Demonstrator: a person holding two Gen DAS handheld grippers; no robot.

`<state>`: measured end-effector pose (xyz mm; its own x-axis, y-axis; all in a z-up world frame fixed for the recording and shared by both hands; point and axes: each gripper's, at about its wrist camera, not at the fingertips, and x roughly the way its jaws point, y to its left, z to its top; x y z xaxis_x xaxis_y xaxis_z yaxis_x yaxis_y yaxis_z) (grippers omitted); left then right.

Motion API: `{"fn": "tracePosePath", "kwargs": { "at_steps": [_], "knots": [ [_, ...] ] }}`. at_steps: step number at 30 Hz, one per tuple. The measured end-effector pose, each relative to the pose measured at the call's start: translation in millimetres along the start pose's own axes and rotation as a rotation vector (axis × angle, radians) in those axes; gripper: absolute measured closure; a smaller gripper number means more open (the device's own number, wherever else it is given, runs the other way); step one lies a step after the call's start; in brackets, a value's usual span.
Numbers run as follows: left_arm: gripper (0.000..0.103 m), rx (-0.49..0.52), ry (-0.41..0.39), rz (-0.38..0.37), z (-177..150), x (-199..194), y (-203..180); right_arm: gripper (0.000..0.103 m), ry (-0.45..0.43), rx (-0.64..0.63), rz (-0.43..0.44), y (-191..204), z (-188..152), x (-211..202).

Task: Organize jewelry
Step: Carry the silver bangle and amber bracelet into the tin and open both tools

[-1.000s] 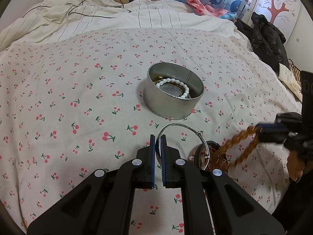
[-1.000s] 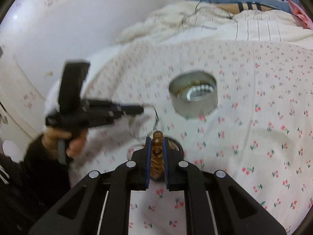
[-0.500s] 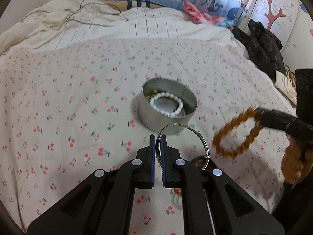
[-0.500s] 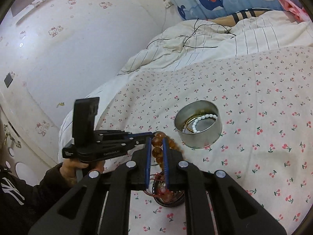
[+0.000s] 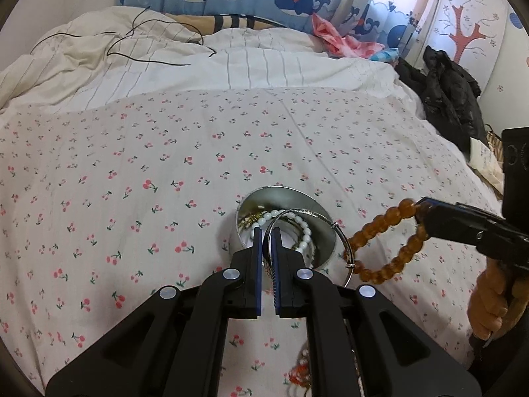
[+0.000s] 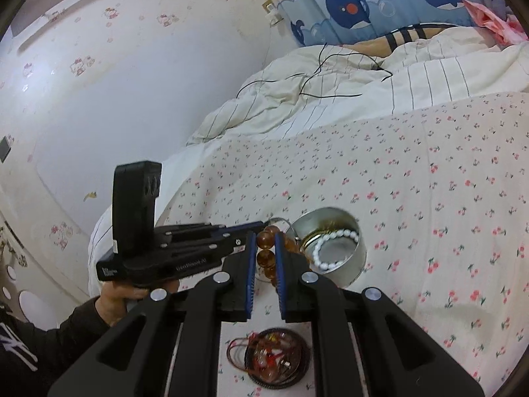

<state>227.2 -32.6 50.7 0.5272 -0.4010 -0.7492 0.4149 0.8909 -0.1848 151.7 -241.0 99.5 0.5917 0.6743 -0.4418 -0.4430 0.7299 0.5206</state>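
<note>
A round silver tin (image 5: pixel 322 236) (image 6: pixel 344 266) stands on the cherry-print bedsheet and holds a white bead bracelet (image 5: pixel 305 231) (image 6: pixel 334 236) and gold pieces. My left gripper (image 5: pixel 267 231) is shut on a thin silver bangle (image 5: pixel 342 240), which hangs over the tin's opening. From the right, my right gripper (image 5: pixel 421 211) (image 6: pixel 265 236) comes in shut on an amber bead bracelet (image 5: pixel 380 228) (image 6: pixel 266 258); it dangles just right of the tin. In the right wrist view the left gripper (image 6: pixel 261 224) reaches in from the left beside the tin.
A heap of dark and red bracelets (image 6: pixel 274 359) (image 5: pixel 299 372) lies on the sheet below the grippers. A rumpled striped duvet (image 5: pixel 231 63) with a black cable (image 5: pixel 148 59) lies at the back. Dark clothing (image 5: pixel 446 99) sits at the bed's right edge. A wall (image 6: pixel 115 99) borders the left.
Both grippers rose off the sheet and moved toward the tin, each carrying its piece. The bangle now hangs over the tin and the amber bracelet has come up beside it.
</note>
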Motion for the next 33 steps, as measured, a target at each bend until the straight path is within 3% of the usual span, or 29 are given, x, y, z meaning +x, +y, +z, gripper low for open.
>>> {"fn": "tracePosePath", "kwargs": {
  "at_steps": [11, 14, 19, 21, 23, 27, 29, 31, 33],
  "knots": [
    [0.098, -0.006, 0.052, 0.016, 24.6, 46.2, -0.9, 0.091, -0.009, 0.005, -0.021, -10.1, 23.8, 14.3],
    [0.091, -0.013, 0.084, 0.025, 22.5, 55.8, 0.0, 0.091, -0.002, 0.008, -0.024, -14.0, 30.3, 24.3],
    [0.088, -0.034, 0.09, 0.037, 21.9, 53.3, 6.6, 0.091, 0.022, 0.019, -0.029, -18.8, 31.4, 42.7],
    [0.085, -0.05, 0.079, 0.042, 24.4, 45.9, 10.5, 0.091, 0.036, 0.026, -0.031, -20.6, 30.5, 50.8],
    [0.072, -0.064, 0.051, 0.069, 26.6, 34.4, 15.6, 0.091, 0.047, 0.039, -0.027, -22.8, 29.4, 57.7],
    [0.064, -0.118, 0.003, 0.072, 29.0, 13.2, 31.1, 0.091, 0.069, 0.085, 0.028, -24.6, 26.2, 73.8],
    [0.062, -0.138, -0.014, 0.072, 30.4, 6.2, 38.1, 0.09, 0.107, 0.08, -0.028, -24.8, 25.2, 82.5],
    [0.061, -0.145, -0.019, 0.074, 30.5, 3.0, 41.1, 0.09, 0.15, 0.036, -0.157, -25.3, 20.9, 89.9],
    [0.061, -0.14, -0.012, 0.075, 29.5, 3.5, 40.9, 0.074, 0.162, 0.014, -0.247, -27.8, 17.5, 90.1]
  ]
}}
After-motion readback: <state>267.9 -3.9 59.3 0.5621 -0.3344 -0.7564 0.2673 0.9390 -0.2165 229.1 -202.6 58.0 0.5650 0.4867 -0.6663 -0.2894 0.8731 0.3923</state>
